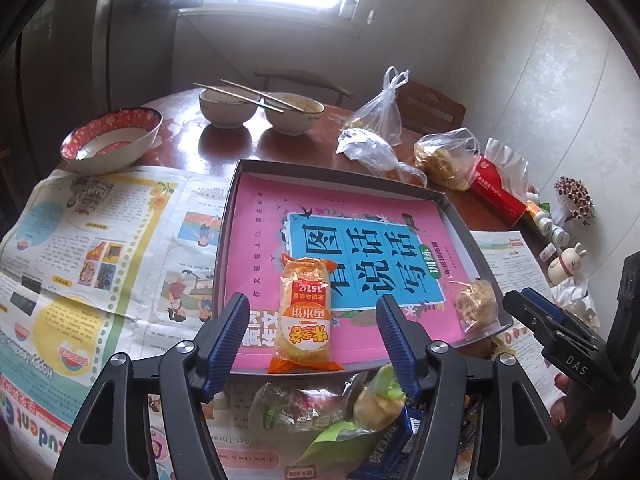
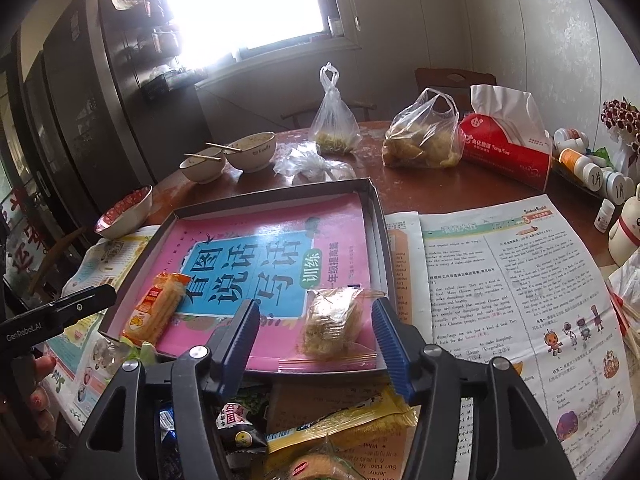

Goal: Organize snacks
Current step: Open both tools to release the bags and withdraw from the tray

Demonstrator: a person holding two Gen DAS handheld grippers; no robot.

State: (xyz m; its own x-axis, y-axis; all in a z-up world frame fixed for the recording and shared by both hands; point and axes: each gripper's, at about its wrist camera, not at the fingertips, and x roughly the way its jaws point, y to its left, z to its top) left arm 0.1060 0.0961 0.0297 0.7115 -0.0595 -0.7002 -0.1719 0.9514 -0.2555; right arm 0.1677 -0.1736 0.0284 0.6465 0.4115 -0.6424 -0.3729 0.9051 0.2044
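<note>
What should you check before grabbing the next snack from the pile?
1. Left gripper empty, jaws apart: ok.
2. Right gripper empty, jaws apart: ok.
3. Orange rice cracker pack lying inside the tray: ok.
4. Clear bag of crispy snack inside the tray: ok.
5. Free room left in the tray: ok.
6. Snack pile in front of the tray within reach: ok, though which snack is easiest to pinch: cannot tell.

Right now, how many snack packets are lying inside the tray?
2. An orange rice cracker packet lies at the tray's near edge toward the left; a clear packet of golden crisps lies at its near right corner. More snacks sit outside, in front.
</note>
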